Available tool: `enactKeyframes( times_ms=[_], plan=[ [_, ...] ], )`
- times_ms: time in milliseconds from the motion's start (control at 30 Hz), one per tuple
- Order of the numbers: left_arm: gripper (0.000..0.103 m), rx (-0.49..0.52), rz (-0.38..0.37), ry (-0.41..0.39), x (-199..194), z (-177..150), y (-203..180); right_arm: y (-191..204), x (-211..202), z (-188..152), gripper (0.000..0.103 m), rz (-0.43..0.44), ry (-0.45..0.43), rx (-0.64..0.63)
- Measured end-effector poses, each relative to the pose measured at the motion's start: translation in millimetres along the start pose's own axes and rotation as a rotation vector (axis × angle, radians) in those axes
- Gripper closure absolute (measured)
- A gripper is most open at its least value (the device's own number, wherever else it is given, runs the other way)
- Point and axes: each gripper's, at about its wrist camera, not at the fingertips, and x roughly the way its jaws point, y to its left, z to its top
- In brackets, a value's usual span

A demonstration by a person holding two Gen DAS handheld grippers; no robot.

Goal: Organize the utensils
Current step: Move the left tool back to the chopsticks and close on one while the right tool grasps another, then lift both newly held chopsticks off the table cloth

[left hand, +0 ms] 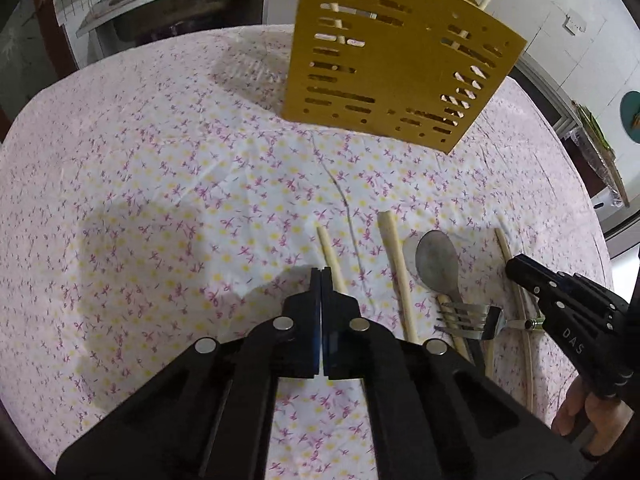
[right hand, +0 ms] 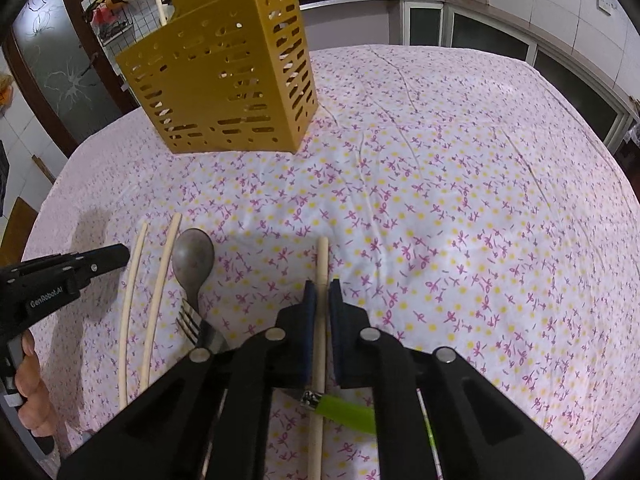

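We have a chopstick (right hand: 322,280) lying on the worktop (right hand: 440,200) at lower centre of the right wrist view, between the slightly spread jaws of our right gripper (right hand: 322,286), which do not visibly pinch it. If the jaws close off-centre, it may roll or tilt. A green-handled utensil (right hand: 344,410) crosses it below and could get dragged along. The yellow perforated holder (right hand: 224,80) stands upper left. Our left gripper (left hand: 321,276) is pressed together, empty.

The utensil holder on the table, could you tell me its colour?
Mustard yellow, with slotted holes; the utensil holder shows best in the right wrist view.
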Motion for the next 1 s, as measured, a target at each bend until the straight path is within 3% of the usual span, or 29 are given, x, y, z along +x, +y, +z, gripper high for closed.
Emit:
enactKeyframes(
  times_ms=[300, 500, 733, 933, 1000],
  plan=[
    [0.103, -0.004, -0.046, 0.002, -9, -3, 1, -3, 0, 0, 0.096, 0.013, 0.005, 0.002],
    [0.100, 0.020, 0.039, 0.021, -2, -5, -10, -6, 0, -1, 0.096, 0.031, 0.006, 0.012],
    [0.089, 0.030, 0.040, 0.049, 5, -3, -16, -8, 1, -2, 0.095, 0.045, 0.013, 0.019],
    [0.089, 0.051, 0.079, 0.067, 14, 5, -29, -7, 3, 1, 0.094, 0.045, 0.040, 0.023],
    [0.094, 0.048, 0.079, 0.063, 15, 7, -32, -3, 3, 2, 0.095, 0.025, 0.040, 0.004]
  ],
)
